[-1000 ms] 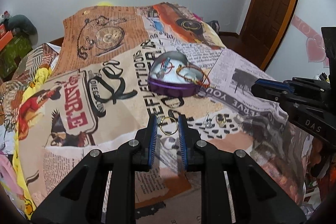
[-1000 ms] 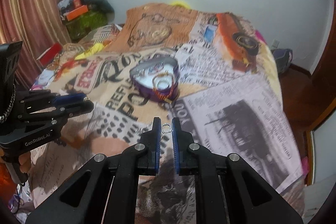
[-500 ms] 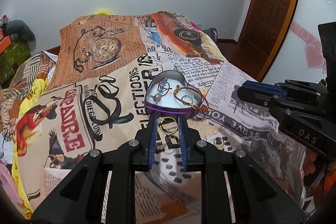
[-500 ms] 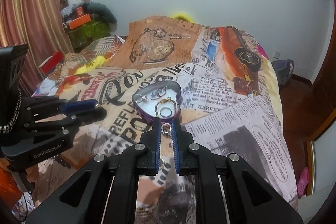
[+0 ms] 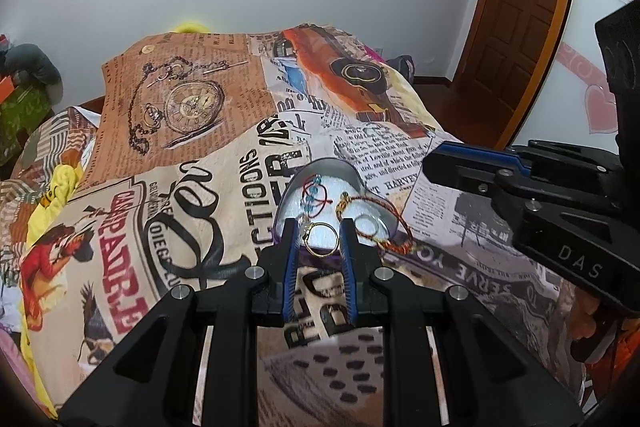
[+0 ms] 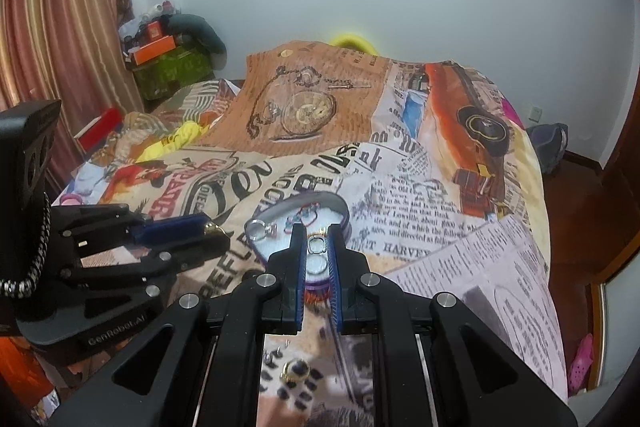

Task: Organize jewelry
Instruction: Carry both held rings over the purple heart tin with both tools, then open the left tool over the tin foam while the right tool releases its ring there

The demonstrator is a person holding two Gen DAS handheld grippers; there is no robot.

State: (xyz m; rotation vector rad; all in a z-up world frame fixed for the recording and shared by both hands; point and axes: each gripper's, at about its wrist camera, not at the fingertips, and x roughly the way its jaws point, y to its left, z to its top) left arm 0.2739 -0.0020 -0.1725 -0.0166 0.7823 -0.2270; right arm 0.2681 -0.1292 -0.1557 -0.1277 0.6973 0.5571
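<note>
A purple heart-shaped tin lies open on the printed bedspread, holding a red cord bracelet, a braided bracelet and a ring. My left gripper is shut on a gold ring and holds it over the tin's near edge. My right gripper is shut on a small silver ring and holds it above the tin. The left gripper also shows in the right wrist view.
A gold earring and small studs lie on the bedspread below my right gripper. Clutter and boxes stand at the far left by a curtain. A wooden door is at the right.
Both grippers have risen and moved forward with their rings, from above the bedspread to over the tin's near edge. The jaws have stayed shut on the rings.
</note>
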